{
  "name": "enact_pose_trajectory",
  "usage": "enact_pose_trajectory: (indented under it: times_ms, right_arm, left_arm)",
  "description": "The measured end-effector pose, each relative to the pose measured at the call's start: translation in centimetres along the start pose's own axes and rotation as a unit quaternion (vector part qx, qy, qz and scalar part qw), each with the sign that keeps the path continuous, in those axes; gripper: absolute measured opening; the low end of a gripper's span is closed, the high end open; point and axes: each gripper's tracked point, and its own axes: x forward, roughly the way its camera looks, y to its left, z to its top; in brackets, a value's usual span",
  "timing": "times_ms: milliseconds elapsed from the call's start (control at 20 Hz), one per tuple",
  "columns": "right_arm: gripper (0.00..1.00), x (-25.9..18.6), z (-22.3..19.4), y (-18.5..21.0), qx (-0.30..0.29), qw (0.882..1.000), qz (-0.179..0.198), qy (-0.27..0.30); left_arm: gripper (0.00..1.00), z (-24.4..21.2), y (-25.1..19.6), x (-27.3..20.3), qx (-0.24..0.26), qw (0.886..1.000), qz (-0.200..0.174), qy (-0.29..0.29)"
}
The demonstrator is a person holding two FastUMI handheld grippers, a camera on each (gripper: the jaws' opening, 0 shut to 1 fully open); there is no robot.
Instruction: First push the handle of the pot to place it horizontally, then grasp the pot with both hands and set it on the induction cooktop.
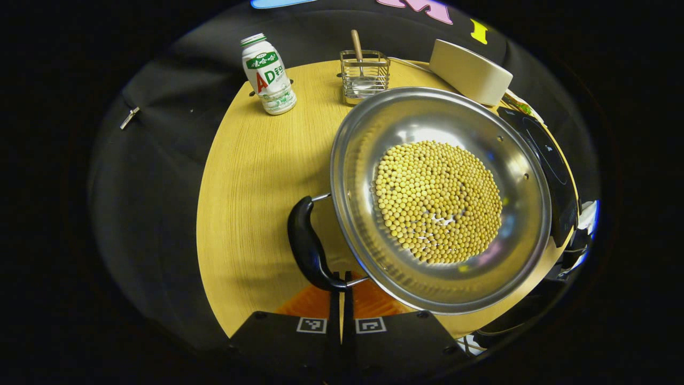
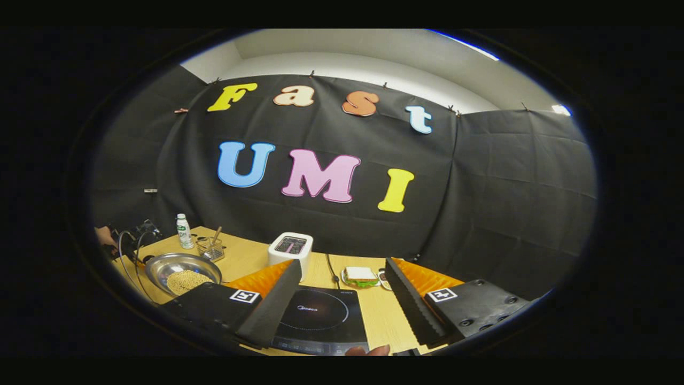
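Two views covered your setup. In the left gripper view, the wide shiny steel pot point(image 1: 441, 198), holding a heap of pale yellow round beans point(image 1: 438, 202), sat on the round light-wood worktop point(image 1: 251, 182), and its rim reached close to the near edge on your side. Bare wood lay open left of the pot, up to the white and green plastic drink bottle point(image 1: 267, 75) near the far edge. A square wire holder point(image 1: 365, 76) with a wooden-handled tool stood just behind the pot, beside a cream-white rounded toaster point(image 1: 470, 72). The flat black induction cooktop point(image 1: 550, 166) lay just right of the pot.

Your left claw point(image 1: 340, 278) had its fingers drawn together, tips meeting at the near end of the pot's curved black handle point(image 1: 307, 243); I cannot tell whether they pinched it or merely touched.

In the right gripper view, your right claw point(image 2: 342, 302) stood wide apart, holding nothing, above the cooktop point(image 2: 315, 315). The pot point(image 2: 181, 272) sat well off to its left, and a sandwich point(image 2: 359, 276) lay behind the cooktop.
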Motion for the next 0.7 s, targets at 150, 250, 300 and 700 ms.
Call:
enact_pose_trajectory:
  times_ms: [150,250,300,700]
  right_arm:
    - [0.98,0.1,-0.1,0.1,-0.001,1.0,-0.002,0.002]
    - [0.98,0.2,-0.2,0.3,-0.004,1.0,0.001,0.004]
    - [0.96,0.4,-0.3,0.5,-0.005,1.0,0.003,0.005]
    - [0.98,1.3,-1.0,2.4,-0.004,0.999,0.028,0.015]
  left_arm:
    - [0.05,1.2,1.0,0.5,0.003,1.0,0.011,-0.005]
    - [0.05,1.5,1.2,0.7,0.002,1.0,0.016,-0.007]
    - [0.05,1.4,1.2,0.6,0.001,1.0,0.017,-0.009]
    - [0.05,1.1,1.3,-1.4,-0.039,0.997,0.038,-0.055]
